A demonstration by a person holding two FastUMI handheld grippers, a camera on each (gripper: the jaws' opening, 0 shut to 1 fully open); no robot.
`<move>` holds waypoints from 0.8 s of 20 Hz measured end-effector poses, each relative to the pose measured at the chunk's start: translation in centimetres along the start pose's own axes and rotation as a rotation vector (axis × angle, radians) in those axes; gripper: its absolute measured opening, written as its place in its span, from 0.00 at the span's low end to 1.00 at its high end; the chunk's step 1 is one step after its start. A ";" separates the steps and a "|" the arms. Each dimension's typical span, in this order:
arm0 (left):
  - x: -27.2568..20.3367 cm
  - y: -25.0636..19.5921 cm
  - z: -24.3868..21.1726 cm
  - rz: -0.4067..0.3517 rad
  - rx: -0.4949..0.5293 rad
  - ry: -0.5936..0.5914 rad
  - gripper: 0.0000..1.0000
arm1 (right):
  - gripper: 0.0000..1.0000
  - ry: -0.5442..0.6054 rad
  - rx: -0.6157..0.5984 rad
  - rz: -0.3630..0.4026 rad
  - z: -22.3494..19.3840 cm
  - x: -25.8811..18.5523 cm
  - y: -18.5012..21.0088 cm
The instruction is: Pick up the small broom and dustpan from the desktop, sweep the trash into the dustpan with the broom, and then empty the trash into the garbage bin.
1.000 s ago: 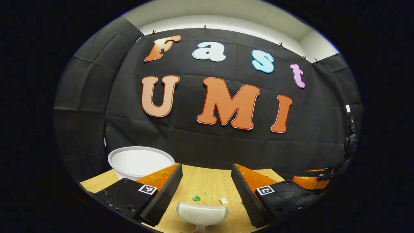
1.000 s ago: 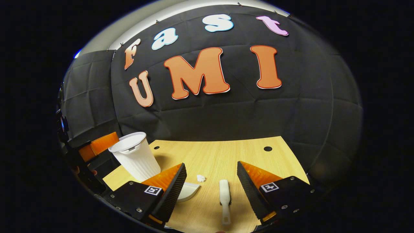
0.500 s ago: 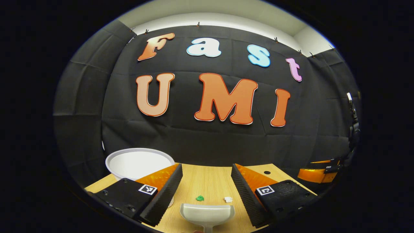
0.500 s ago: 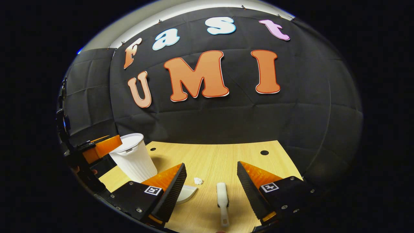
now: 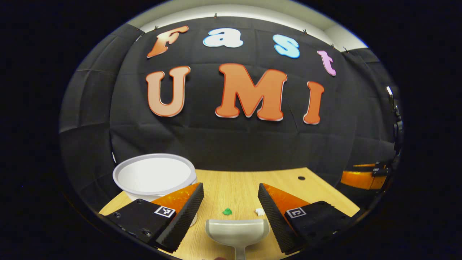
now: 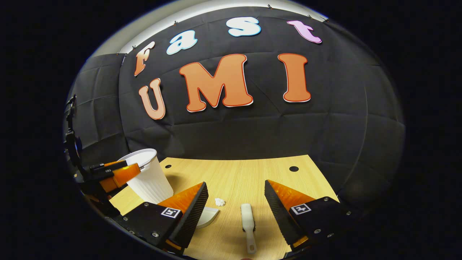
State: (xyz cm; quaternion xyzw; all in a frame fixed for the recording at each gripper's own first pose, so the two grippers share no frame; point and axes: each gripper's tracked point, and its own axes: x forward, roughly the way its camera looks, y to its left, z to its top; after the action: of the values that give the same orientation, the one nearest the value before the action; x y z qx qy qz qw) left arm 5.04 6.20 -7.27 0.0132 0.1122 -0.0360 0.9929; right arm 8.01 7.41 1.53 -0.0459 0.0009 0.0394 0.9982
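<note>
Left gripper (image 5: 231,213) spread wide, above the dustpan (image 5: 237,232), which lies flat on the wooden desktop (image 5: 238,184). Green scrap (image 5: 227,211) and white scrap (image 5: 259,211) just beyond its lip. Right gripper (image 6: 236,211) also spread, the small broom (image 6: 247,224) lying between its fingers, untouched. White garbage bin (image 5: 153,177) stands left.

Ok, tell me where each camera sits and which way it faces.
Left gripper view: rides the left gripper, facing the grey plastic dustpan between its open fingers; white ribbed bin to the left.
Right gripper view: rides the right gripper, facing the white small broom between its open fingers.
Shared: wooden desktop, bin, dustpan, white paper scrap.
</note>
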 end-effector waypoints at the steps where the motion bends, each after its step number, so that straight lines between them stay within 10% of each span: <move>1: 0.5 -0.5 -1.9 -0.019 0.019 0.068 0.95 | 0.95 0.008 0.009 -0.001 -0.3 0.1 -0.1; 8: -1.1 -1.6 -17.5 -0.116 0.094 0.673 0.98 | 0.95 0.059 0.069 0.013 -2.5 0.7 -0.9; 16: 1.5 -2.4 -21.0 -0.186 0.148 1.027 0.98 | 0.95 0.119 0.098 -0.001 -4.8 0.8 -2.7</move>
State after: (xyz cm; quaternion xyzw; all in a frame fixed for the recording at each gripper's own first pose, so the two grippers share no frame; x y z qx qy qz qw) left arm 1.63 4.40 -28.09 0.0892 0.5823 -0.1208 0.7990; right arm 9.02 4.34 -3.05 0.0007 0.0619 0.0362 0.9974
